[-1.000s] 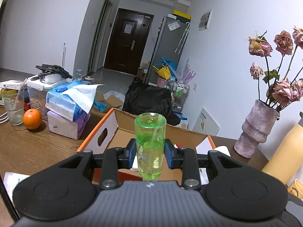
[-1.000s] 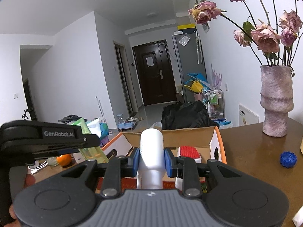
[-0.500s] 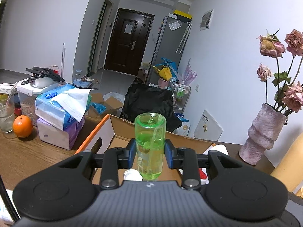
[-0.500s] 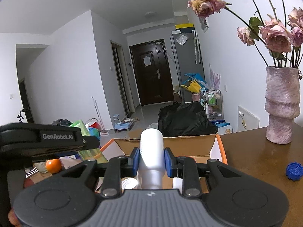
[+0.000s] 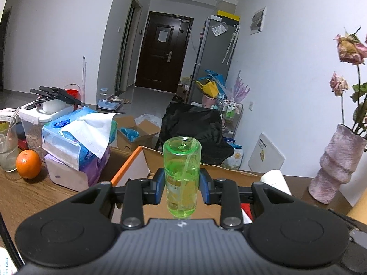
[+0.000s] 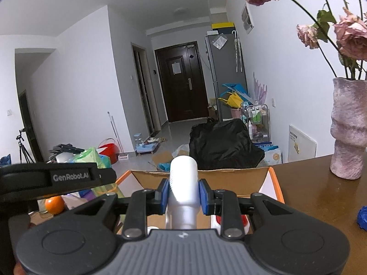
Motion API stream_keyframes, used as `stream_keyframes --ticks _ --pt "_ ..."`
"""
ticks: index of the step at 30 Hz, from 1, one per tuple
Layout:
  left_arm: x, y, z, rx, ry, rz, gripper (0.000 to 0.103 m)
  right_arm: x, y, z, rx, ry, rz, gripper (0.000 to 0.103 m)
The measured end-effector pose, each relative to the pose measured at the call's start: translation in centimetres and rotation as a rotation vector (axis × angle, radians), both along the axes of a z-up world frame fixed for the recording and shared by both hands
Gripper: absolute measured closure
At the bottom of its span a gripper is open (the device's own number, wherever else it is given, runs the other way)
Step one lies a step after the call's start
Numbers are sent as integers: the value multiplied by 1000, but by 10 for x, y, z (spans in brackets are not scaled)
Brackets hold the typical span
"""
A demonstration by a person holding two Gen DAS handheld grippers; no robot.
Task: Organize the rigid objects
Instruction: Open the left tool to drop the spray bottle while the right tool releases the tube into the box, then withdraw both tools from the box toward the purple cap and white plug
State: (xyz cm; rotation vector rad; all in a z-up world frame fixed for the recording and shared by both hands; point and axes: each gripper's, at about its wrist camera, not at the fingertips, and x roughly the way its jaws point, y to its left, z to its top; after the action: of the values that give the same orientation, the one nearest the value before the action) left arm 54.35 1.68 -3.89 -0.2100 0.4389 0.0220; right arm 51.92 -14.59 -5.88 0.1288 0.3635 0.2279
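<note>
While both tools hang over the box: each gripper tilts a little downward toward the far end of the room.
Left gripper (image 5: 182, 189): clenched on a translucent green plastic bottle (image 5: 182, 174), blue pads pressing its two sides.
Green bottle's axis: runs away from the camera along the fingers, its flat round end to the far side and raised; a thin tube shows inside it.
Right gripper (image 6: 184, 193): clamped on a white plastic bottle (image 6: 183, 183), blue pads tight against both flanks.
White bottle's axis: also lengthwise along the fingers, rounded end far and up, narrower part near the gripper body.
Cardboard box with orange-edged flaps (image 6: 229, 178): open, on the brown wooden table (image 6: 309, 194), directly below and beyond both bottles.
Left of box: stacked tissue packs (image 5: 75, 142) and an orange fruit (image 5: 28, 163).
Right of box: a textured pink vase of dried roses (image 6: 348, 128), well apart from the box; a small blue cap (image 6: 362, 217) near the table's right edge.
</note>
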Motion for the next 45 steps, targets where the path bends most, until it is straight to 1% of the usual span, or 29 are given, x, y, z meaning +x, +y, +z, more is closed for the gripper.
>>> stream_keyframes --ticks 4,15,20,21,22,23,24,25,26,27,29,31,32,36,45 --pt "10 2 -4 18 9 13 71 13 4 0 -21 12 -4 76" --pt "32 4 -15 62 24 32 71 50 16 -12 -95 87 -10 76" --pt "38 8 -19 41 63 -8 70 58 18 -17 -123 123 -4 76" --pt "36 8 -19 47 57 -6 68 60 17 -16 -121 134 -7 76" --pt "34 8 -17 57 52 -4 54 59 15 -15 -120 134 -19 76" --pt "32 9 -16 65 47 6 36 58 14 -14 -127 129 -31 73" --pt "29 10 -14 72 42 23 26 56 12 -12 -139 126 -39 59" --pt "27 11 -13 76 39 42 9 54 11 -11 -146 123 -47 41" --pt "26 14 -12 76 32 56 2 53 9 -10 -156 122 -60 34" --pt "24 16 -11 75 21 60 2 52 8 -10 -168 123 -73 27" --pt "23 18 -8 73 17 57 0 52 6 -11 -179 131 -86 22" --pt "21 19 -7 77 17 61 0 51 4 -10 -178 130 -88 6" --pt "21 19 -6 80 16 60 0 51 4 -10 -176 127 -86 4" --pt "21 17 -6 90 19 55 0 48 3 -10 -170 124 -81 0" --pt "13 10 -5 114 9 45 0 43 2 -9 -175 124 -82 0"
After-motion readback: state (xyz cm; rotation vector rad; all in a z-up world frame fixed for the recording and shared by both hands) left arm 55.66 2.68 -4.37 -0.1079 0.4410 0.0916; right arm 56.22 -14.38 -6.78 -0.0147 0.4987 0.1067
